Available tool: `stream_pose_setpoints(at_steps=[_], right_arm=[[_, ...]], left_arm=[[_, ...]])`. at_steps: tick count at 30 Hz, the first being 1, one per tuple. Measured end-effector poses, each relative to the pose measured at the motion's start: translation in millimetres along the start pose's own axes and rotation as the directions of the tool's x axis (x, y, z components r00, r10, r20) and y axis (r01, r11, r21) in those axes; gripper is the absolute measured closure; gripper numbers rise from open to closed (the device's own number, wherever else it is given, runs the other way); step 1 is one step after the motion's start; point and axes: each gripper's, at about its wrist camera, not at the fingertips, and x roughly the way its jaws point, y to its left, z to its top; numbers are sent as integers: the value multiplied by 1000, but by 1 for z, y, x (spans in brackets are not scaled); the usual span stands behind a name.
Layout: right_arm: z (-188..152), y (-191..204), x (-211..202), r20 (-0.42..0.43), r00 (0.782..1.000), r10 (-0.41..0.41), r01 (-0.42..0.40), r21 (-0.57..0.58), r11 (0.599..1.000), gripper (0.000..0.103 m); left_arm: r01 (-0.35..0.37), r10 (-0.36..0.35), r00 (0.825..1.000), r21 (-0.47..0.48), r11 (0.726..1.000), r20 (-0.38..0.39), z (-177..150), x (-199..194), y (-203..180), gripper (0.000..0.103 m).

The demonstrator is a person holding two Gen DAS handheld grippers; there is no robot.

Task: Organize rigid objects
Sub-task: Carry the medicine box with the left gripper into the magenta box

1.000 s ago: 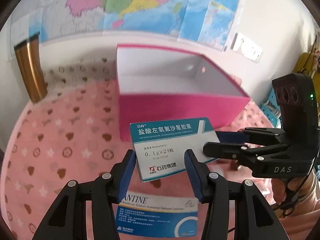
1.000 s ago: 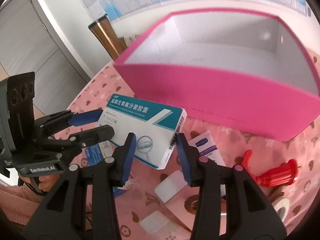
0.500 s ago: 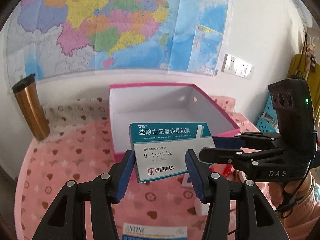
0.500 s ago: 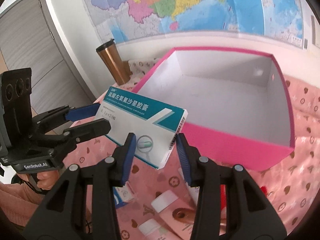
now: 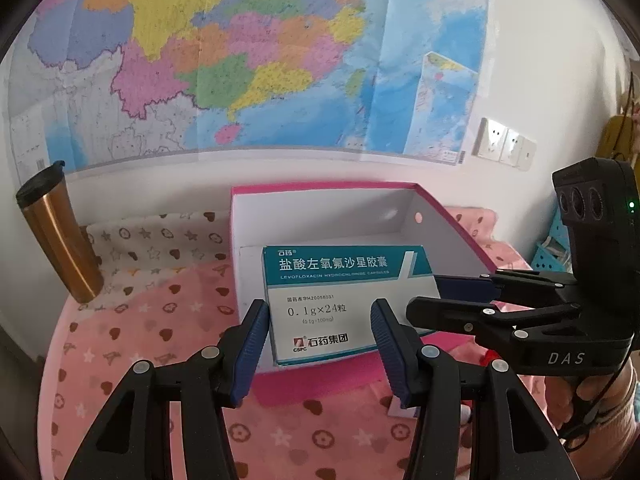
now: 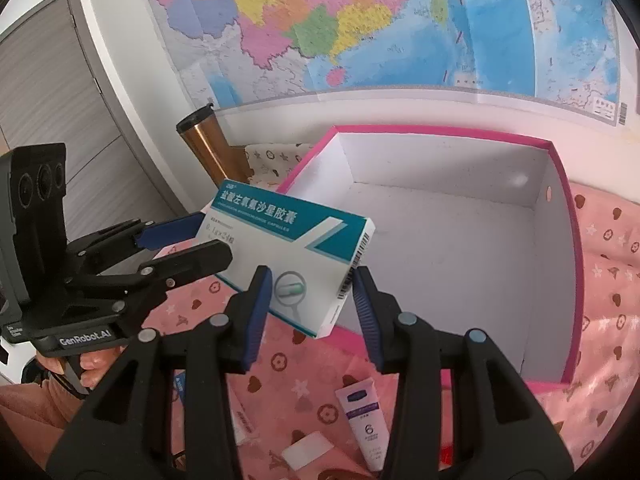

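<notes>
Left wrist view: gripping the teal-and-white cardboard medicine carton (image 5: 344,280) by its side edges in half-closed left tongs (image 5: 318,308), with the right tongs (image 5: 426,296) pinching its right end, probably to steady it over the open pink cardboard box with white lining (image 5: 320,220) just beyond. Right wrist view: clamping the carton's near corner in half-closed right tongs, poised above the box's near-left wall, apparently ready for lowering inside.

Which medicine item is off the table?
The teal box, held in the air before the pink bin; the tube and white packet lie on the cloth.
</notes>
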Motion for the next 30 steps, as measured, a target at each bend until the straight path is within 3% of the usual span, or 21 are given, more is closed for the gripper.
stream_pose_setpoints(at_steps=[19,30], right_arm=[[13,-24,42,-131,991,-14,23,66,998,58],[13,-33,59,-183,983,4,17,111,994,58]], left_arm=[[-32,24,989,-50,998,-147,-1,55,14,50],[-66,57,988,-61,996,-144,2,59,16,50]])
